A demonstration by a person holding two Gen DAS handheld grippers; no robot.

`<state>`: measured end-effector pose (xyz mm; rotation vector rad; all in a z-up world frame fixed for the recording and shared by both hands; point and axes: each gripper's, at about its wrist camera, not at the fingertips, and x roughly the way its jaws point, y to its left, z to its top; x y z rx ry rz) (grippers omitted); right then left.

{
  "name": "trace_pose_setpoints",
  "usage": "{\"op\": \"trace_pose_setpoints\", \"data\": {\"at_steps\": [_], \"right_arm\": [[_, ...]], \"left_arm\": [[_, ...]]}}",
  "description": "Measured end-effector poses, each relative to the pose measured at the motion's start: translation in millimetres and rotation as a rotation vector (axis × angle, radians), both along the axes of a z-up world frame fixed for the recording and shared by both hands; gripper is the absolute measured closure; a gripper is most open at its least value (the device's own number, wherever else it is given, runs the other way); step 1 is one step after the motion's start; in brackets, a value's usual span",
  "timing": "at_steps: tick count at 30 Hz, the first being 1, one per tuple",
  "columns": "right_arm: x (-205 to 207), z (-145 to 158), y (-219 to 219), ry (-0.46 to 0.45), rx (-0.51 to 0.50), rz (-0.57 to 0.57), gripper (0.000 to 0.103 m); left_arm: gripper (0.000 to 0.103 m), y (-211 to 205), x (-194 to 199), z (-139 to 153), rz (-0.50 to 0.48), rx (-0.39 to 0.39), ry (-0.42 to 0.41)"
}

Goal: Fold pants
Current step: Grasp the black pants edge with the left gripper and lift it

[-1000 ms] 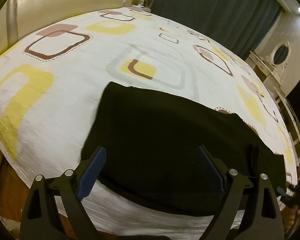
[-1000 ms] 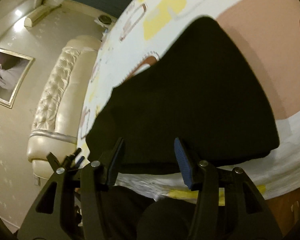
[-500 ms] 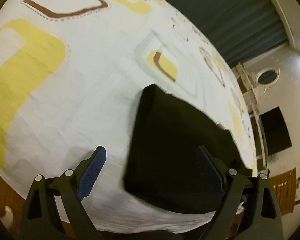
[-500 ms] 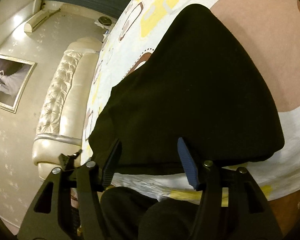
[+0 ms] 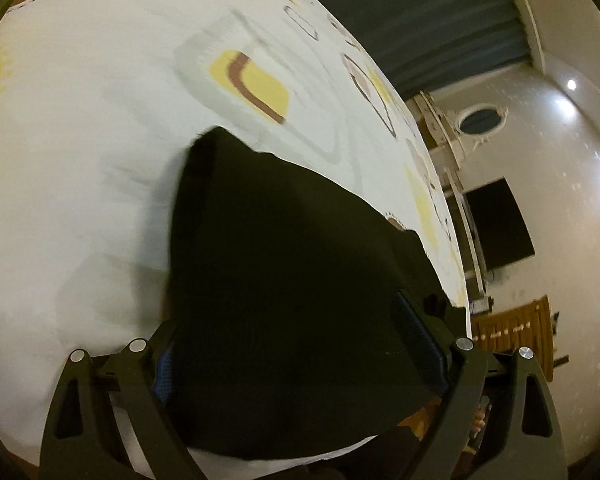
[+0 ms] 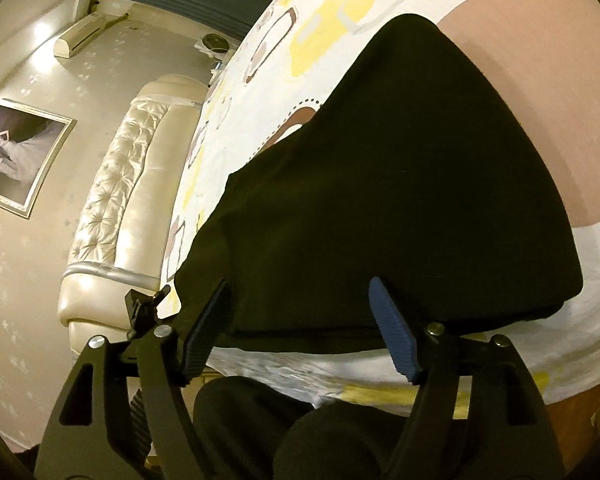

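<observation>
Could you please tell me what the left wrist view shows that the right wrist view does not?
Only the left wrist view shows an oval mirror and a dark screen by the wall. Only the right wrist view shows a padded headboard and a framed picture. Both show the folded black pants lying on the patterned bedsheet near its edge, and dark curtains.

Dim, warm indoor light in both your views. Ceiling spots (image 5: 571, 85) glare at 2 o'clock in left view; wall sheen at 10 o'clock in right. Bedsheet (image 5: 80, 160) motion-smeared in left view. Black pants (image 6: 400, 184) show no detail. Heavy fisheye bending, dark corners.
</observation>
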<state>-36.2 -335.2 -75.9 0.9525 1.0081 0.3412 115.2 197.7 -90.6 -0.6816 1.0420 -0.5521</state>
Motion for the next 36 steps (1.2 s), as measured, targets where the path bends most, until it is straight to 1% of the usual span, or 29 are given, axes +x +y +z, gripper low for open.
{"op": "trace_pose_setpoints", "data": {"at_steps": [1,3,4,6,7,9,11,15,19,22,25,28,31,34,36], "right_arm": [[-0.6,-0.1,0.1,-0.004,0.000,-0.001,0.028],[-1.3,1.0,1.7,-0.012,-0.008,0.002,0.026],[-1.4,2.0,2.8,-0.018,-0.014,0.005,0.025],[-1.3,4.2,4.6,-0.026,-0.024,0.010,0.022],[-1.3,5.8,6.1,-0.033,-0.034,0.015,0.021],[-1.5,8.7,8.0,-0.042,-0.042,0.017,0.017],[-1.8,10.7,8.5,-0.048,-0.033,0.008,0.013],[-1.5,12.3,8.5,-0.042,-0.032,0.001,0.011],[-2.7,12.0,5.3,-0.029,-0.017,-0.015,0.011],[-4.6,13.4,2.7,-0.023,-0.006,-0.041,0.011],[-6.4,17.4,3.3,-0.027,-0.020,-0.046,0.011],[-8.0,22.8,5.3,-0.035,-0.048,-0.047,0.011],[-9.0,27.5,4.6,-0.046,-0.045,-0.056,0.011],[-11.6,35.3,2.5,-0.069,-0.045,-0.069,0.011],[-12.0,40.0,0.5,-0.079,-0.045,-0.074,0.011]], "left_arm": [[0.018,-3.5,1.0,0.6,-0.016,-0.004,0.000],[0.040,-6.8,2.0,-0.5,-0.035,-0.014,0.018],[0.046,-8.3,2.3,-1.7,-0.038,-0.009,0.033],[0.064,-10.0,1.9,-2.2,-0.040,0.024,0.046],[0.068,-10.0,0.6,-1.3,-0.032,0.041,0.051],[0.080,-7.3,-1.3,1.5,-0.012,0.028,0.064],[0.084,-7.1,-3.4,9.1,0.005,0.027,0.061],[0.086,-18.6,-9.6,38.3,0.023,0.063,0.026],[0.088,-40.9,-16.4,84.6,0.014,0.075,-0.044],[0.088,-74.0,-21.8,120.5,-0.025,0.132,-0.100],[0.089,-116.1,-29.0,152.1,-0.079,0.204,-0.158],[0.089,-156.8,-33.2,171.7,-0.122,0.255,-0.203],[0.089,-202.3,-37.8,186.5,-0.169,0.299,-0.255],[0.089,-234.3,-41.8,188.0,-0.191,0.314,-0.262],[0.089,-257.4,-38.9,183.6,-0.205,0.333,-0.265]]}}
